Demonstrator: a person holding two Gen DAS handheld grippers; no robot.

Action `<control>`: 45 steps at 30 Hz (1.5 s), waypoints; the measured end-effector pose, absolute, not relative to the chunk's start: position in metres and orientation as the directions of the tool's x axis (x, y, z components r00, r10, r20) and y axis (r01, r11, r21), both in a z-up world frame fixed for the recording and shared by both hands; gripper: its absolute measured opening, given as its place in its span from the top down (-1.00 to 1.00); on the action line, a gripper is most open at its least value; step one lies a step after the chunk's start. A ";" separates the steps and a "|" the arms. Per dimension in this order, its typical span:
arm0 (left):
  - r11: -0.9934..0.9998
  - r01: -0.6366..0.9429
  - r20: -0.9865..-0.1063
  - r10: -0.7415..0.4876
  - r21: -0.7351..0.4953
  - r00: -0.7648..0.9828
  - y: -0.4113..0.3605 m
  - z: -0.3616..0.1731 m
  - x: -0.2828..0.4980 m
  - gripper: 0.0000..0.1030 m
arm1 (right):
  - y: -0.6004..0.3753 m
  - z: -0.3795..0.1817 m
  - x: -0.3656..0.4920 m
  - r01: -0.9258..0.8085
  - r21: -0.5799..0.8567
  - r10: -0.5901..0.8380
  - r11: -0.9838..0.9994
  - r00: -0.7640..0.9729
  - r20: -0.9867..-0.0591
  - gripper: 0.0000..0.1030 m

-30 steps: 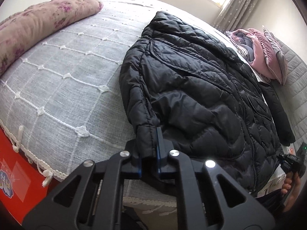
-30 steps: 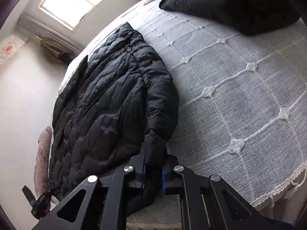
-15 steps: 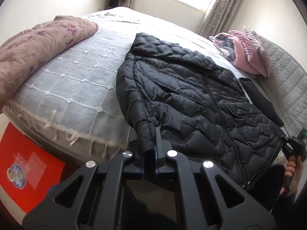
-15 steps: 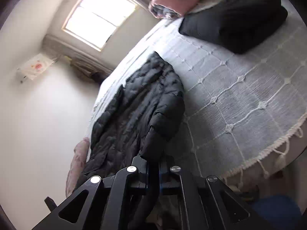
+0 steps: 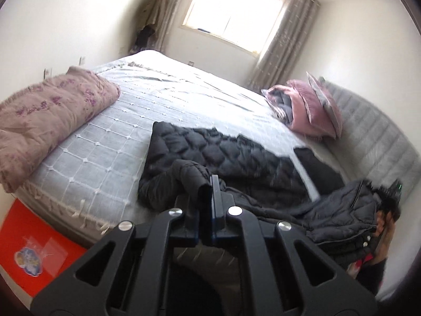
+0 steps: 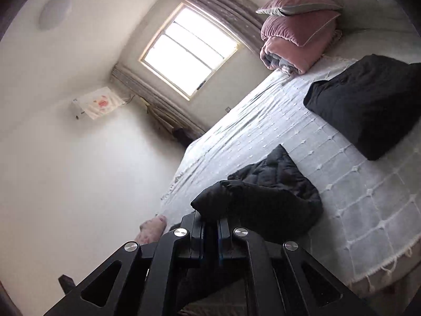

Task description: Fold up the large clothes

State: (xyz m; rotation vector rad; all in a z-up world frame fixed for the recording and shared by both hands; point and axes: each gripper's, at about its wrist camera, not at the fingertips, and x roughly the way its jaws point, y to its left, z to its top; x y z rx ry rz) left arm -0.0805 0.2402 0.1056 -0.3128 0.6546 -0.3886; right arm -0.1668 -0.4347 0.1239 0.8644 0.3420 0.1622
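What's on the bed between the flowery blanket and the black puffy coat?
Just bare grey bedspread lies between the flowery blanket and the black puffy coat, as the left wrist view shows.

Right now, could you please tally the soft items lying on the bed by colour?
Black: 2, the quilted black puffer jacket and the folded black garment
Pink: 3, the floral pink blanket, the folded pink quilt and the pink velvet pillow
Total: 5
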 end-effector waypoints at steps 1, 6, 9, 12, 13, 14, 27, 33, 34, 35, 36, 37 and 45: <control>0.875 0.240 -0.511 -0.447 -0.420 0.734 0.239 0.111 -0.064 0.86 | -0.441 0.126 -0.142 -0.004 0.786 0.289 0.619 0.931 -0.223 0.88; 0.878 0.152 -0.567 -0.416 -0.453 0.711 0.219 0.110 0.059 0.73 | -0.458 0.126 -0.033 0.127 0.771 0.181 0.625 0.936 -0.302 0.59; 0.871 0.054 -0.615 -0.387 -0.488 0.686 0.224 0.086 0.114 0.60 | -0.463 0.115 0.004 0.312 0.692 -0.027 0.651 0.921 -0.390 -0.08; 0.898 -0.020 -0.620 -0.287 -0.440 0.730 0.239 0.072 0.129 0.52 | -0.467 0.107 0.005 0.314 0.639 -0.111 0.702 0.935 -0.338 -0.64; 0.904 -0.038 -0.621 -0.262 -0.426 0.738 0.246 0.066 0.133 0.46 | -0.467 0.103 0.012 0.318 0.617 -0.110 0.720 0.930 -0.351 -0.64; 0.903 -0.048 -0.624 -0.256 -0.427 0.738 0.253 0.060 0.135 0.27 | -0.466 0.095 0.020 0.327 0.584 -0.106 0.743 0.919 -0.380 -0.64; 0.899 -0.027 -0.774 -0.362 -0.438 0.520 0.216 -0.031 0.209 0.16 | -0.458 0.031 0.132 0.326 0.373 -0.008 0.869 0.762 -0.647 -0.29; 0.952 0.023 -0.827 -0.276 -0.305 0.490 0.184 -0.040 0.236 0.82 | -0.455 0.001 0.170 0.316 0.290 -0.004 0.904 0.682 -0.731 0.79; 0.957 0.025 -0.825 -0.263 -0.290 0.500 0.184 -0.037 0.238 0.82 | -0.453 0.001 0.170 0.304 0.281 -0.004 0.910 0.685 -0.729 0.85; 0.961 0.020 -0.822 -0.246 -0.276 0.514 0.182 -0.034 0.238 0.85 | -0.452 0.005 0.170 0.292 0.268 -0.013 0.918 0.699 -0.715 0.87; 0.963 0.006 -0.816 -0.232 -0.269 0.529 0.184 -0.029 0.239 0.86 | -0.451 0.012 0.168 0.284 0.263 -0.021 0.922 0.715 -0.699 0.89; 0.962 -0.009 -0.807 -0.223 -0.271 0.547 0.185 -0.022 0.241 0.87 | -0.452 0.021 0.166 0.281 0.263 -0.029 0.923 0.732 -0.680 0.90; 0.962 -0.088 -0.739 -0.138 -0.259 0.660 0.163 0.014 0.271 0.88 | -0.444 0.052 0.184 0.340 0.192 -0.160 0.920 0.777 -0.608 0.90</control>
